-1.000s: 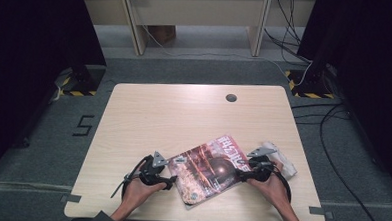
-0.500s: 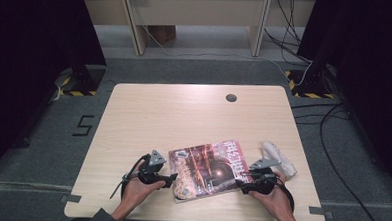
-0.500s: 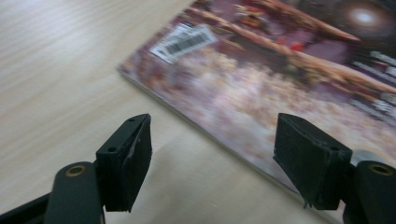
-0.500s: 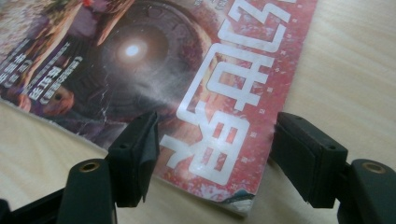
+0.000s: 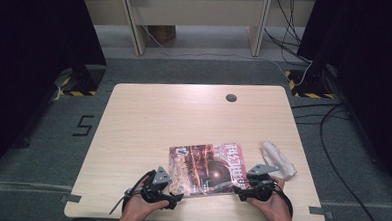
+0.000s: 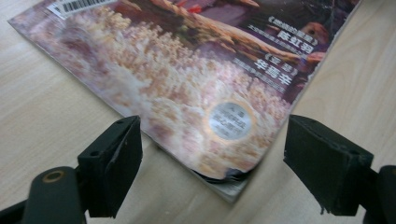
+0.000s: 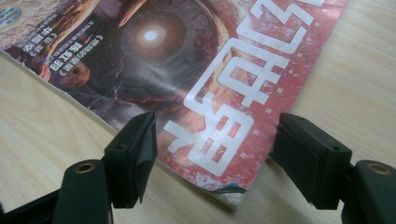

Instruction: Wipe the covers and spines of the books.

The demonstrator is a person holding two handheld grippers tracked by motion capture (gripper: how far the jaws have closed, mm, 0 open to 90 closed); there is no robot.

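Glossy magazine (image 5: 207,168) lies flat on the bench (image 5: 183,120) near its front edge, closed, cover up. Left gripper (image 5: 166,193) straddles one near corner, its jaws having just been opening, pads clear of the paper. Right gripper (image 5: 254,189) stands spread at the other corner. Neither grips; judged stage: any lifting or opening remains.

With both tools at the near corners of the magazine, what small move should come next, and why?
Probably close the left tool on the corner of the magazine in front of it. Its jaws have just been opening and stand wide on either side of that corner without pressing it. The right tool likewise brackets its own corner with open jaws. The magazine lies flat on the table, so nothing grips it yet.
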